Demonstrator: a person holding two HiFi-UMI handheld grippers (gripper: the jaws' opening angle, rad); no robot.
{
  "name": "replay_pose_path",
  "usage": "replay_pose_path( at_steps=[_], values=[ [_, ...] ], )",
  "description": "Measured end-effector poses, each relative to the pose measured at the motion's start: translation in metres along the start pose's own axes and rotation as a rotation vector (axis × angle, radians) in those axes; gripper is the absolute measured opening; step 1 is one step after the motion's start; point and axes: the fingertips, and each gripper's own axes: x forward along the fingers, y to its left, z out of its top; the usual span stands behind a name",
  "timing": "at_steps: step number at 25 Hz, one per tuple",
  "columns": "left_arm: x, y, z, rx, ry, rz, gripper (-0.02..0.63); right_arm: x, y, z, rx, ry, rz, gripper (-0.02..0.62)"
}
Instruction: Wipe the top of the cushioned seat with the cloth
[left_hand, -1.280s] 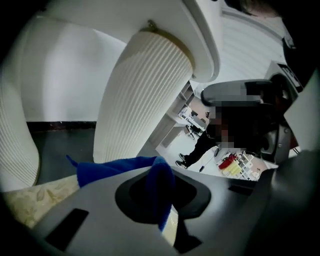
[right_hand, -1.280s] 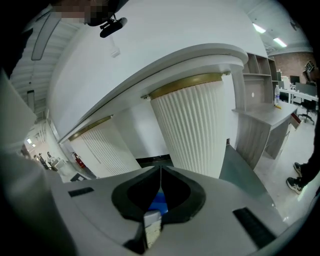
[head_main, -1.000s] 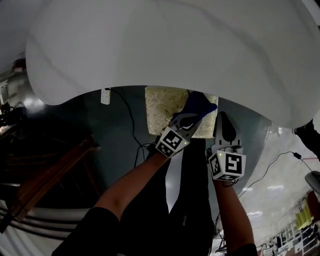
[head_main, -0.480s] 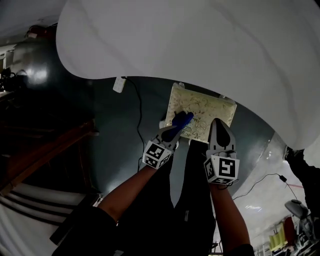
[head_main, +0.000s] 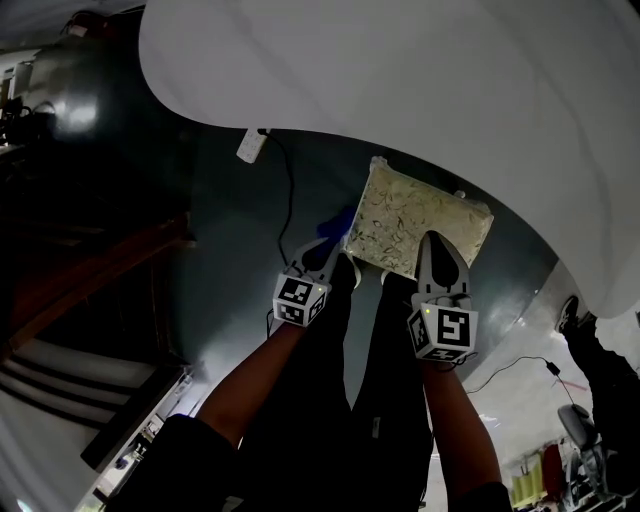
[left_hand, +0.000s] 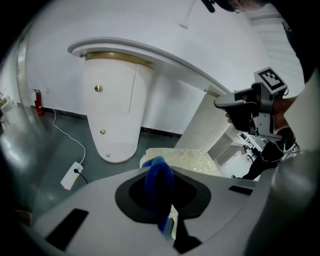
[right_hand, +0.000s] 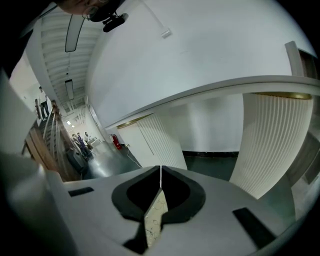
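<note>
The cushioned seat (head_main: 418, 223) is a cream, speckled square pad on the grey floor under a white counter. My left gripper (head_main: 322, 256) sits at the seat's left near corner, shut on a blue cloth (head_main: 336, 221) that hangs just off the pad's edge. In the left gripper view the cloth (left_hand: 158, 182) is bunched between the jaws of that gripper (left_hand: 160, 172), with the seat (left_hand: 187, 157) right behind it. My right gripper (head_main: 441, 262) hovers over the seat's near edge, jaws shut on nothing. Its own view shows the right gripper (right_hand: 160, 176) closed, with the pad (right_hand: 156, 217) below.
A large white curved counter (head_main: 420, 90) overhangs the seat, standing on fluted white pedestals (left_hand: 112, 117). A white power strip (head_main: 250, 146) with a black cable lies on the floor to the left. Dark wooden stairs (head_main: 80, 290) fill the left side. A red fire extinguisher (left_hand: 38, 101) stands by the wall.
The left gripper has dragged the blue cloth from the middle of the seat to its left near corner. The right gripper has stayed at the near edge.
</note>
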Motion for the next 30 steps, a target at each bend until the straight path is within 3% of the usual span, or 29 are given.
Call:
replay_pose_path(
  at_steps=[5,11,14,19,24,30],
  values=[
    [0.042,0.001,-0.012,0.031,0.036,-0.026,0.037,0.002,0.005,-0.014,0.008,0.008,0.007,0.038],
    [0.087,-0.029,-0.036,0.055,0.108,-0.1,0.037,-0.003,-0.005,-0.033,0.017,0.03,0.001,0.038],
    [0.097,-0.032,-0.04,0.0,0.108,-0.082,0.037,-0.004,-0.014,-0.035,0.016,0.029,-0.002,0.038],
    [0.11,-0.034,-0.055,0.055,0.148,-0.079,0.038,-0.009,-0.033,-0.042,0.016,0.029,-0.022,0.038],
    [0.123,-0.037,-0.055,0.104,0.125,-0.07,0.037,-0.016,-0.044,-0.051,-0.047,0.024,-0.015,0.038],
    [0.129,-0.046,-0.056,0.032,0.092,-0.044,0.037,-0.021,-0.06,-0.058,-0.031,0.025,-0.021,0.038]
  ],
)
